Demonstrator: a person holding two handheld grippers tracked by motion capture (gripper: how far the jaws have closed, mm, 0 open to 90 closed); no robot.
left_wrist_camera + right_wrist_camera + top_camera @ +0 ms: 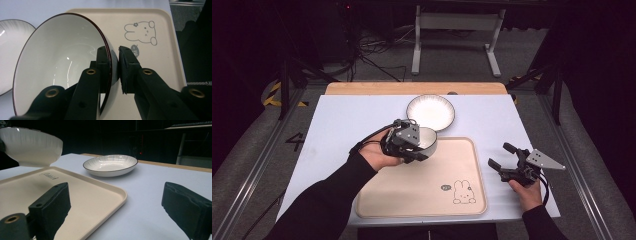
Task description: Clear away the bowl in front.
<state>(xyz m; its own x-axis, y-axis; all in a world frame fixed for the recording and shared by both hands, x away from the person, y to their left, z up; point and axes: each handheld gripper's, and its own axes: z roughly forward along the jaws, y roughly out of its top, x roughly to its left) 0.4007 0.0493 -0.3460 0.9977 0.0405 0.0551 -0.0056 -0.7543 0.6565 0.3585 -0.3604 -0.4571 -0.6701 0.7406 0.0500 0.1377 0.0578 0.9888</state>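
The left tongs (418, 150) pinch the rim of a white bowl (428, 138), one jaw inside and one outside. The bowl is held up over the far left corner of the cream tray (422, 187), which has a little bunny drawing (463, 192) on it. A white plate (430, 112) sits on the bench (337, 125) just behind the tray, near the far edge. The right tongs (503, 156) are spread wide apart with nothing between them, low over the bench beside the tray's right edge.

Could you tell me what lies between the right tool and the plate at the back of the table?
In the right gripper view, bare white tabletop and the tray's far corner lie between the open right tool and the plate.
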